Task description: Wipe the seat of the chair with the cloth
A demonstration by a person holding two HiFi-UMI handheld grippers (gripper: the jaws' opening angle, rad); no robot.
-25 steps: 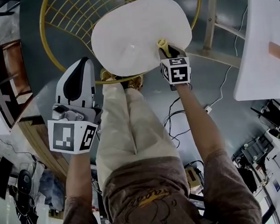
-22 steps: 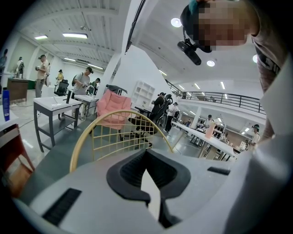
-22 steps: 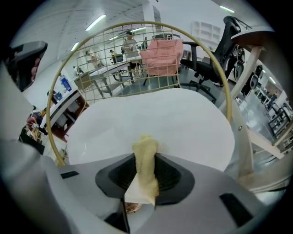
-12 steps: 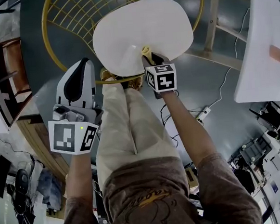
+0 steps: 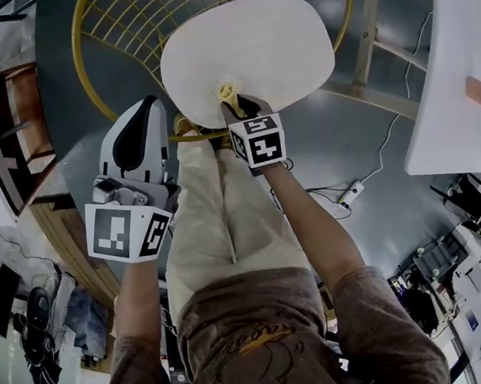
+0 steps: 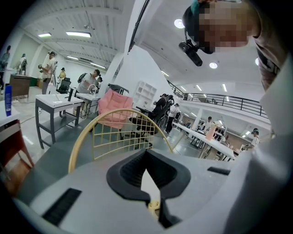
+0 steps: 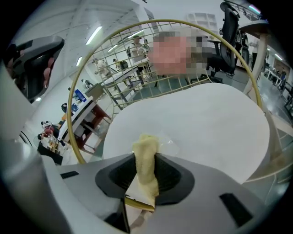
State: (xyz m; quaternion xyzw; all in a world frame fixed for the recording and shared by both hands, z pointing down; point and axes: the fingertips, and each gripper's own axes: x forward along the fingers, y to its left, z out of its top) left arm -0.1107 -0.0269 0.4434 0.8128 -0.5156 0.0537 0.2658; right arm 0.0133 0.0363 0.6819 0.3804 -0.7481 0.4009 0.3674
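Cloth [image 5: 228,91], pale yellow and crumpled, sits clamped in the right gripper [image 5: 235,106] on the near edge of the white rounded chair seat [image 5: 254,45] (yellow wire backrest [image 5: 128,22] beyond); the left gripper [image 5: 144,110], jaws together on nothing, hangs near it.

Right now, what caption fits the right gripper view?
Right gripper shut on a pale yellow cloth over the white rounded chair seat.

Head view looks steeply down, gripper views look low across; all share the chair back [image 5: 128,26].
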